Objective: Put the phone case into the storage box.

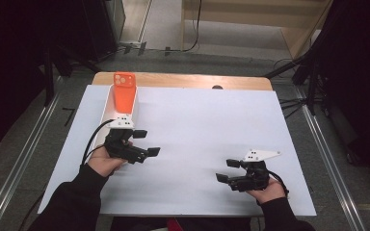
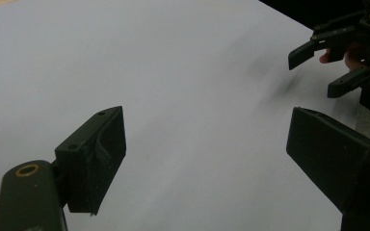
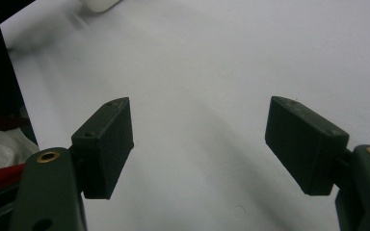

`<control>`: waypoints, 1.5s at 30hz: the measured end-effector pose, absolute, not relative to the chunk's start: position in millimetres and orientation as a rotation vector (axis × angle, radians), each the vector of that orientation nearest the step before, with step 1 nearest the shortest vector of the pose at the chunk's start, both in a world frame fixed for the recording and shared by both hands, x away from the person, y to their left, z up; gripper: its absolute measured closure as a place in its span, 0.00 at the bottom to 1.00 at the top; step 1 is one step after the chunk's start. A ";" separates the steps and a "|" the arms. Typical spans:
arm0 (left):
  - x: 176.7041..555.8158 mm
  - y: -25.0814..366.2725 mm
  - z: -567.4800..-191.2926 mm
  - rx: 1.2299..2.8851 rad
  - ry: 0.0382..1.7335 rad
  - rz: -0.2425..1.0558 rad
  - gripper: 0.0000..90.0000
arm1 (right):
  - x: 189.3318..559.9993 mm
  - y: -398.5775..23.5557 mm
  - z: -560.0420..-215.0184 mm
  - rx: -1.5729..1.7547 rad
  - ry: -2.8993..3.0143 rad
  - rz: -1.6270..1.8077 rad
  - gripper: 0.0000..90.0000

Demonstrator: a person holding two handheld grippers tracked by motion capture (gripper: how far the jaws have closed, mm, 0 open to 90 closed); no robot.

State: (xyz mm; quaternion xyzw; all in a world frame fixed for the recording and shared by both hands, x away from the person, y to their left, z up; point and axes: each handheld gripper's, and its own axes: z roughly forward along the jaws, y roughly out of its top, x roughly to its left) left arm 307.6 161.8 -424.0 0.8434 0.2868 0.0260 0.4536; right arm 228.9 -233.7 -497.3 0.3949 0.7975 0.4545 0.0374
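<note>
Left gripper (image 1: 147,142) has its jaws spread wide with nothing between them. In the left gripper view the two black jaws stand well apart over bare white surface, no contact with anything. It's sitting on the left side of the table, held in the person's left hand (image 1: 107,160), cable trailing off behind it.

Right gripper (image 1: 228,170) is the same deal: jaws wide apart, empty, just white table between them in the right gripper view. It's over the near right part of the table, in the person's right hand (image 1: 270,191).

The orange phone case (image 1: 124,90) is at the far left of the table (image 1: 197,120), propped in a white holder (image 1: 110,107), camera cutout end pointing away from the person. It's just beyond the left gripper, not touching it, and well apart from the right gripper.
</note>
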 end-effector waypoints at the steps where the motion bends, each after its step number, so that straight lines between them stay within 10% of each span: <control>1: 305.9 161.7 -425.0 2.092 0.700 0.067 0.15 | 229.1 -233.7 -497.2 1.211 2.449 1.394 0.26; 45: 262.2 166.3 -461.5 2.220 0.587 0.018 0.15 | 229.6 -231.0 -498.7 1.196 2.469 1.383 0.27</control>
